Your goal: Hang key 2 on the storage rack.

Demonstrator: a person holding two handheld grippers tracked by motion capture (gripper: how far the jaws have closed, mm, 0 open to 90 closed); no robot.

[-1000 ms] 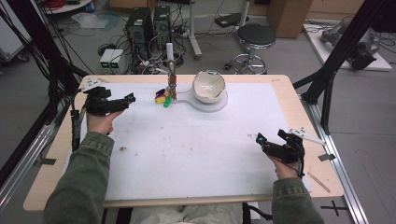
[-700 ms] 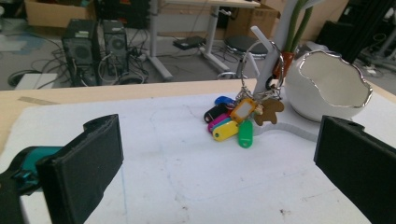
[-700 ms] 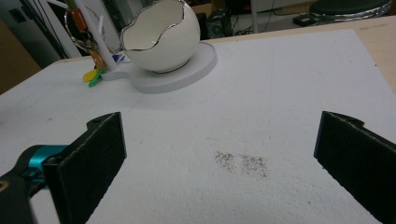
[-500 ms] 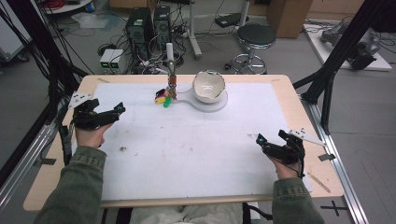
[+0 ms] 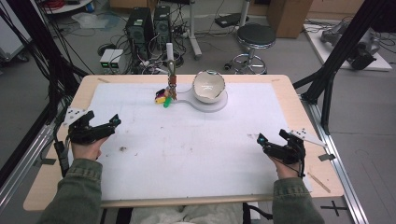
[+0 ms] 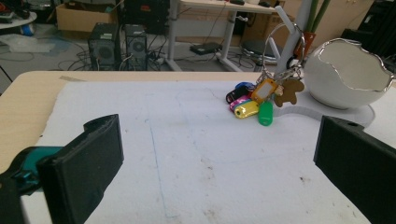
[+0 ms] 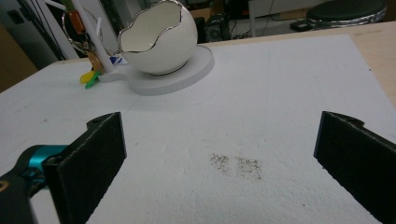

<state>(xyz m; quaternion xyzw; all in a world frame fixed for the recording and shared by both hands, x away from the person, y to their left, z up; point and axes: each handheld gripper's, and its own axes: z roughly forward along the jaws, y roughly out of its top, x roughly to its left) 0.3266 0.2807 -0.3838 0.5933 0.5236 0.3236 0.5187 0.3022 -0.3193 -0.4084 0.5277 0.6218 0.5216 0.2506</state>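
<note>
Key bunch hangs on the white stand's post near the table's far edge: light, loose, jangly; grip its metal ring. Your left gripper and right gripper are spread, empty.

White eggshell bowl, multicoloured key tags, white mat.

Grey floor, black stool; computer towers, cables

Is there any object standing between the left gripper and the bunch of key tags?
Nothing visible does. The left gripper is open near the table's left edge, and just bare white mat lies between it and the key tags, which hang beside the egg-shaped bowl.
</note>
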